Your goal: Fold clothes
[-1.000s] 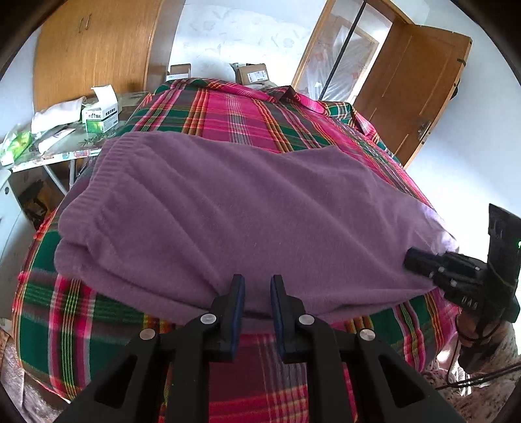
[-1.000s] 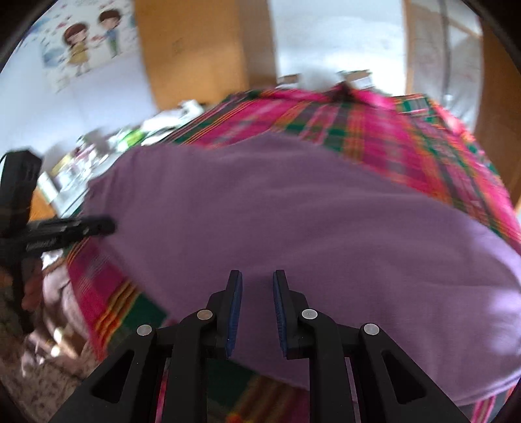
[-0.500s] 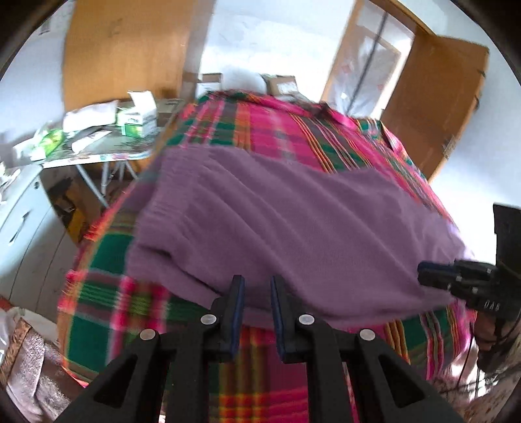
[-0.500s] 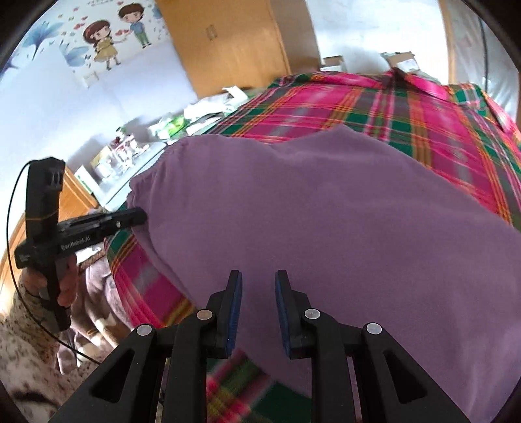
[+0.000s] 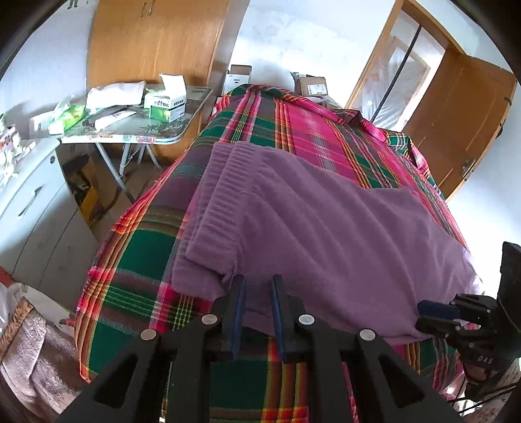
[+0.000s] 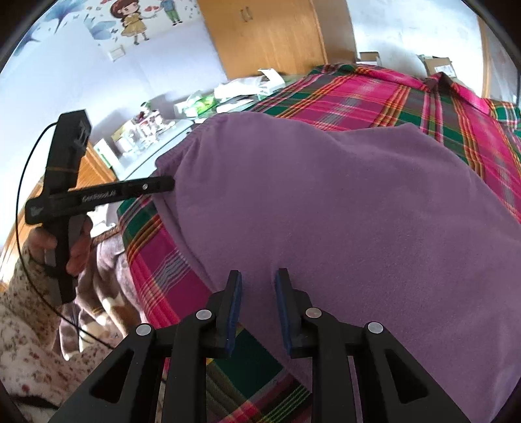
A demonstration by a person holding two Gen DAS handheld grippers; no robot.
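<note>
Bedroom scene: a bed covered by a plaid blanket [image 5: 136,260] in pink, green and yellow, with a wooden wardrobe [image 5: 156,42] and a cluttered folding table [image 5: 153,133] behind it, an open wooden door [image 5: 462,123] to the right, and a cartoon wall sticker [image 6: 143,16] visible from the right wrist view.

Purple sweater [image 5: 325,234]: soft knit, folded into a broad rectangle that lies flat across the blanket, its ribbed hem [image 5: 224,182] at the left end, where the layers stack unevenly. Its near edge runs along the bed's near side.

Left gripper [image 5: 257,286]: held low at the near edge of the sweater, close to the left corner, with its tips at the fabric edge. The jaws stand narrowly apart, and whether any cloth lies between them cannot be told.

Right gripper [image 6: 257,281]: held at the near edge towards the sweater's other end, jaws likewise narrowly parted, tips over the purple fabric; no grip is evident.

Each wrist view shows the other gripper reaching in to the sweater from the side.
</note>
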